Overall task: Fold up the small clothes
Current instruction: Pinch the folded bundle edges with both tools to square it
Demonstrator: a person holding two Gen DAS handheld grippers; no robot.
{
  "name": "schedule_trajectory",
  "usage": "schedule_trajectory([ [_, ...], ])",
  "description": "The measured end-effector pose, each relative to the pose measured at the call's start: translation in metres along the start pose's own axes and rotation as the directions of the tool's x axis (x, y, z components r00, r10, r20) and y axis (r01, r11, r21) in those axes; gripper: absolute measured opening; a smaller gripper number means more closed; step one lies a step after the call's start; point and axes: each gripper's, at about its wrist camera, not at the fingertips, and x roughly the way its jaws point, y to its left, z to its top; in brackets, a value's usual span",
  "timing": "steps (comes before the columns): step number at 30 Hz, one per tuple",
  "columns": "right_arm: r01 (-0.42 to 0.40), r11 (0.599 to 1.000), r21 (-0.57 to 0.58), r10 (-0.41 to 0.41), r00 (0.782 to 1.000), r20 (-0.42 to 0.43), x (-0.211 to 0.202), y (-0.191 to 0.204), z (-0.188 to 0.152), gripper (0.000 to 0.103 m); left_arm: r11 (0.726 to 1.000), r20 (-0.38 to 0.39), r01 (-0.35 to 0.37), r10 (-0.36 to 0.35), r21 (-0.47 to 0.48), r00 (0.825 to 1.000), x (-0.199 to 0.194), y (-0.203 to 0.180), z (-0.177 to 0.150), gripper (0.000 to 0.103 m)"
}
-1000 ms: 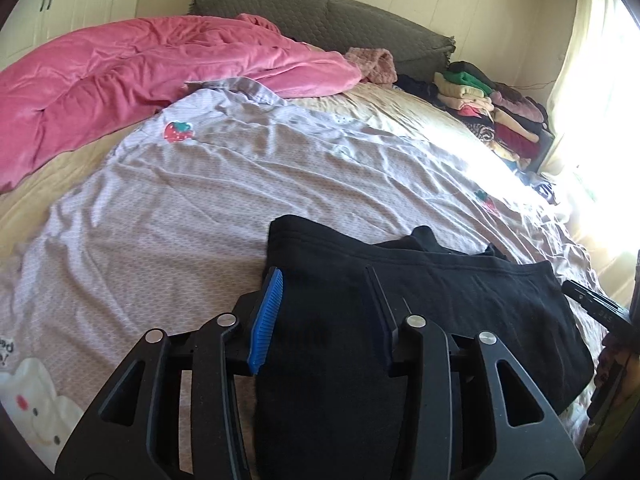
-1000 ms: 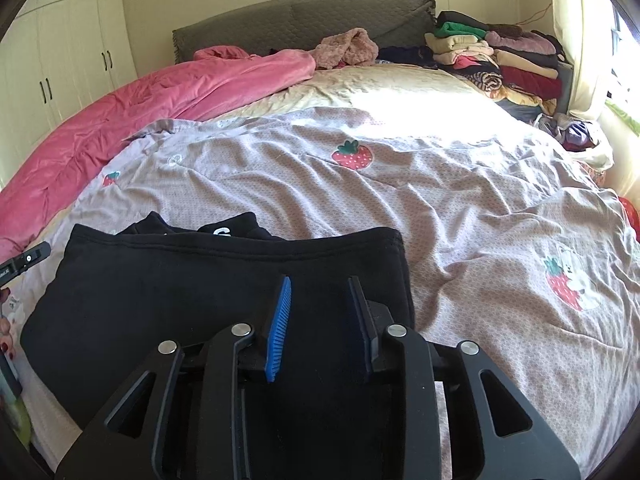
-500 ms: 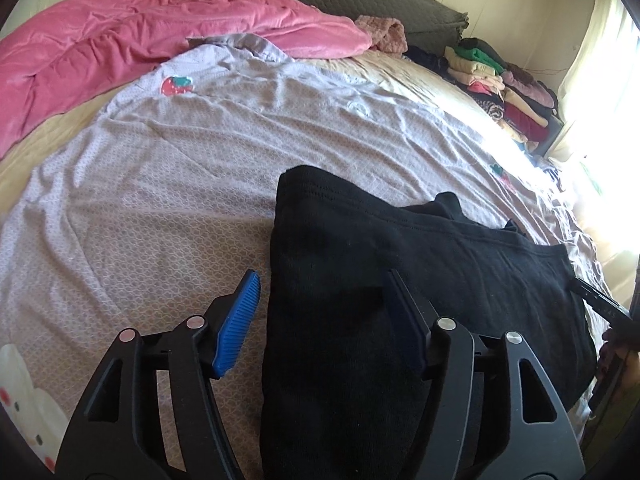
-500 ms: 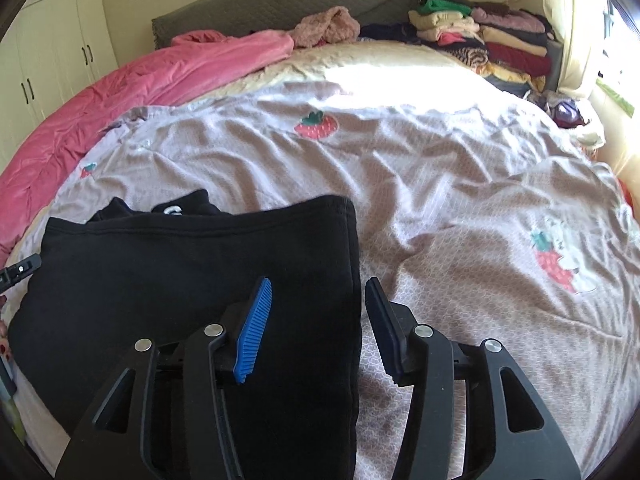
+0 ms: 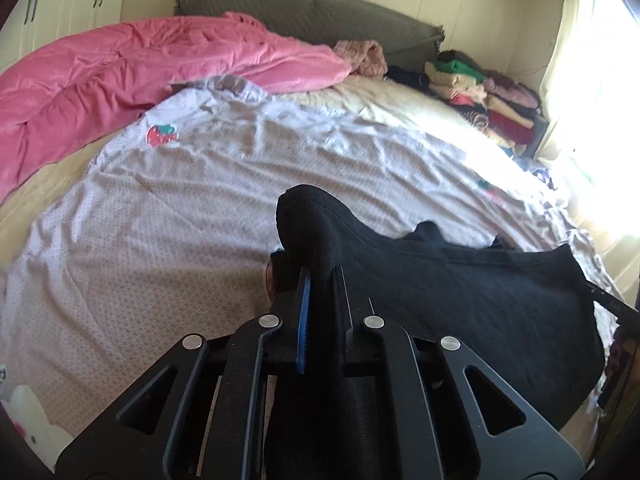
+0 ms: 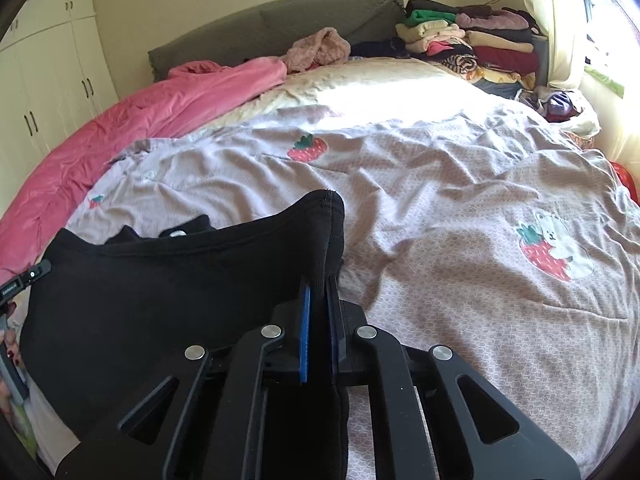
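Two grippers are clamped on one black garment lying at the near edge of a bed, on a lilac strawberry-print sheet. The left gripper pinches the garment's left corner between its pads, the cloth bunched up into a peak above the fingertips. The right gripper pinches the right corner likewise. Both pairs of jaws have just closed onto the fabric. A pink quilt lies far left; stacked clothes sit far right.
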Motion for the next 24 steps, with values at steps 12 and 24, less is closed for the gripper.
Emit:
schedule_trajectory([
  [12, 0.107, 0.993, -0.054, -0.109, 0.994, -0.028, 0.002, 0.008, -0.013, 0.027, 0.996, -0.091, -0.080, 0.083, 0.037, 0.992, 0.009, 0.001, -0.014, 0.023],
  [24, 0.082, 0.995, -0.057, -0.084, 0.996, -0.025, -0.016, 0.022, -0.030, 0.061, 0.994, -0.098, -0.082, 0.088, 0.068, 0.991, -0.001, -0.007, -0.018, 0.041],
])
